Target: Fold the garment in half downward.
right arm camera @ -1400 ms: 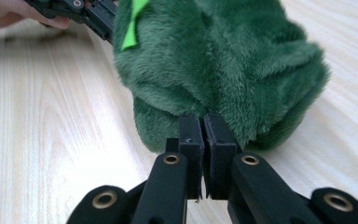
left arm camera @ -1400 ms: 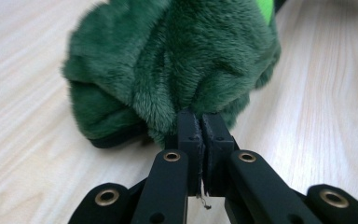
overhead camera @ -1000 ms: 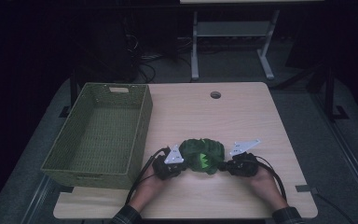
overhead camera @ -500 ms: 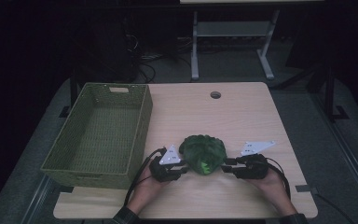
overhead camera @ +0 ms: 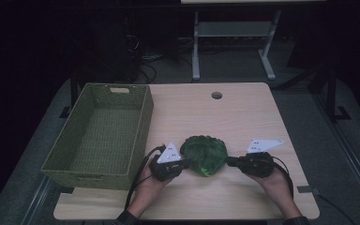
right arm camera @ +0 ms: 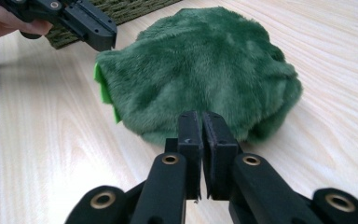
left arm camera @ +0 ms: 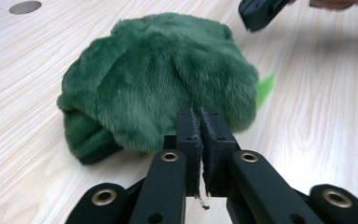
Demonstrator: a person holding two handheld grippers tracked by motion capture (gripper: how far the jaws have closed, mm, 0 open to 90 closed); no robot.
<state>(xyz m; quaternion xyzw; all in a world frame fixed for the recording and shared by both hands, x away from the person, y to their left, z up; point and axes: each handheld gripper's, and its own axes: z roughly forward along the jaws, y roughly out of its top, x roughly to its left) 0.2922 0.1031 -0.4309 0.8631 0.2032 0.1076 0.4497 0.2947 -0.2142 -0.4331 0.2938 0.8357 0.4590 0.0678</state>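
Plush is the material of the green toy (overhead camera: 205, 154), so it is judged to be light, soft and easy to squeeze, with no risk of breaking. The fur may slip a little, therefore a deep pinch on a fold of the fabric is judged safer than a touch on the round top. The bright green felt edge (right arm camera: 103, 93) at the toy's side is thin and is probably a weak place for a hold. The toy lies on the wooden table (overhead camera: 243, 112), at 3 o'clock from the woven basket (overhead camera: 98, 133) and well apart from its wall.

The left gripper (left arm camera: 200, 116) is held level at 9 o'clock of the toy, the right gripper (right arm camera: 200, 119) at 3 o'clock, both pointed at it. The jaws of each are pressed together with nothing between them; they have just been opened and shut again. No contact with the fur can be confirmed.
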